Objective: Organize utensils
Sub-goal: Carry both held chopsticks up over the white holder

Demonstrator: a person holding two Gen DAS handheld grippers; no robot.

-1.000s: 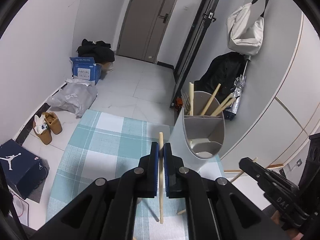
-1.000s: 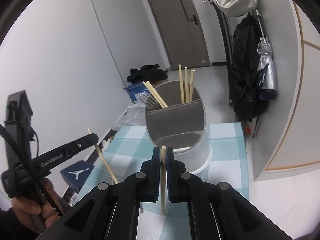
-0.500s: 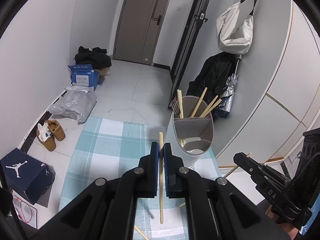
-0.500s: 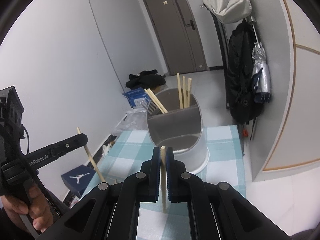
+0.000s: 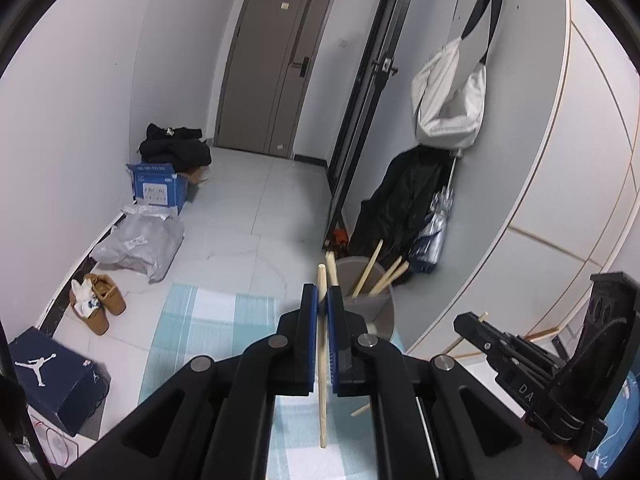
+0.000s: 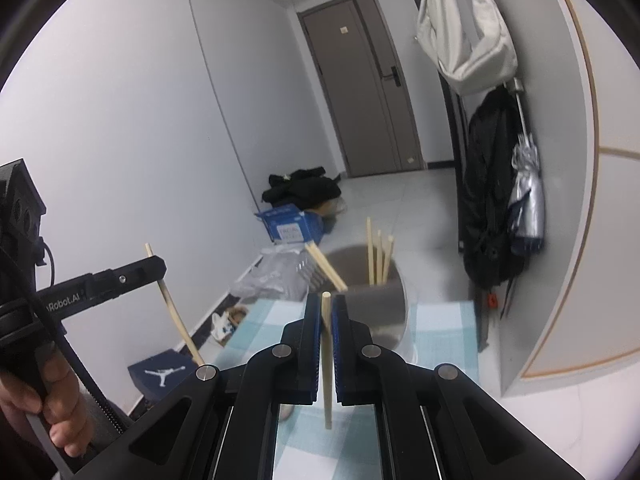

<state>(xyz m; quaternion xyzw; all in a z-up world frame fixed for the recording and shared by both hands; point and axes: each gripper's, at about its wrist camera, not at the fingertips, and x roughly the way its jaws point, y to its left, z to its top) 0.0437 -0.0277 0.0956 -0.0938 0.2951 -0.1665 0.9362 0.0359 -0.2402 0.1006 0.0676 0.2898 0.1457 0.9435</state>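
Left gripper [image 5: 322,300]: jaws narrow, clamped on a single chopstick [image 5: 322,360], roughly vertical, top poking above the blue pads, bottom hanging free over the checked cloth [image 5: 208,320]. Right gripper [image 6: 329,308]: same deal, pinched on its own chopstick [image 6: 327,360], upright, lower end dangling above the cloth.

Outward from the left claw: the grey utensil holder [image 5: 376,312] sits at about 1 o'clock, just past the fingertips, on the cloth. It has several chopsticks leaning in it already. From the right claw the holder [image 6: 384,304] is near 12 to 1 o'clock, with three sticks standing in the back compartment and a couple slanting out at 11 o'clock; something fork-like beside those, too blurred to be sure. Front compartment looks bare, can't see its bottom.

Each claw shows in the other's view: right one at 4 o'clock in the left view, left one at 9 o'clock in the right view.

Progress, as a guess: partway. Some sticks stowed, two in the air not yet dropped in. One loose stick [image 5: 360,410] lies on the cloth by the left claw, so at least that remains.
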